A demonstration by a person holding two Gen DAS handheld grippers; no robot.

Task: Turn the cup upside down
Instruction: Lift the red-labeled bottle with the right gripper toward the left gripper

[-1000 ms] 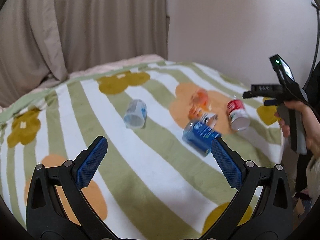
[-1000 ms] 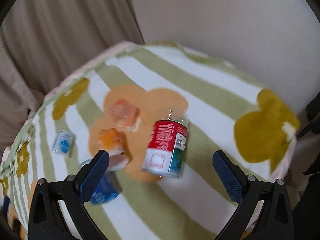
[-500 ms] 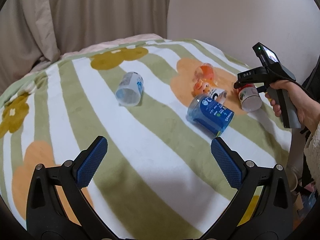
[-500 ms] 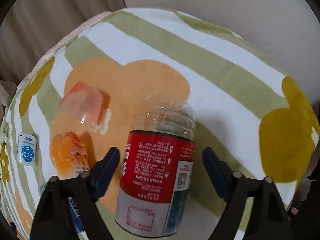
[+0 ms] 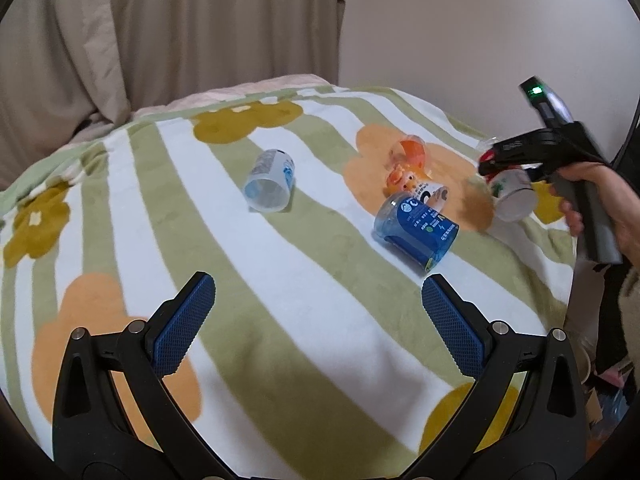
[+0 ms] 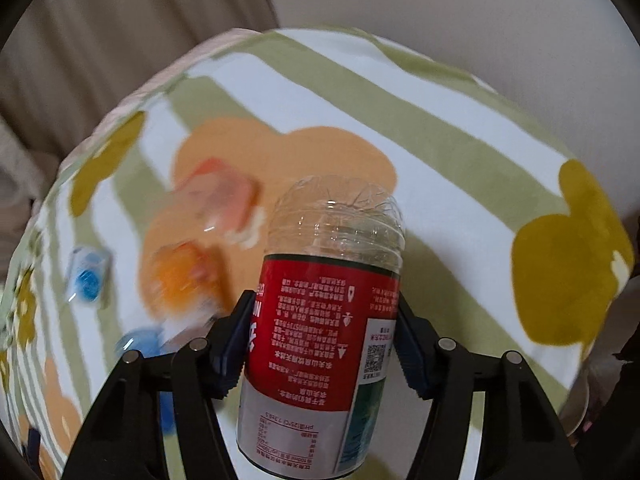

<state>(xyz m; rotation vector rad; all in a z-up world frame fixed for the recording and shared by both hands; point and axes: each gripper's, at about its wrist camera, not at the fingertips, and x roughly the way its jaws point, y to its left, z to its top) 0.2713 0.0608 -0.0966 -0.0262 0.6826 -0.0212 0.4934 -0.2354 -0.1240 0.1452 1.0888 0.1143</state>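
Observation:
A clear cup with a red label [image 6: 324, 320] sits between the blue pads of my right gripper [image 6: 322, 312], which is shut on its sides. The cup's open cut end points toward the camera and its ribbed clear base points away. In the left wrist view the same red cup [image 5: 514, 196] hangs just above the blanket at the far right, held by the right gripper [image 5: 496, 164] in a person's hand [image 5: 600, 200]. My left gripper [image 5: 316, 284] is open over the striped blanket [image 5: 280, 320] with nothing between its fingers.
Other cups lie on their sides on the blanket: a white and blue one [image 5: 270, 186], a dark blue one [image 5: 416, 228], and two orange ones [image 5: 408, 152] [image 5: 412, 184]. Curtains hang behind, a wall stands at the right, and the blanket drops off at the right edge.
My right gripper has moved in around the red-labelled cup, shut on it and raised it off the blanket. The left gripper has stayed open and shifted only slightly.

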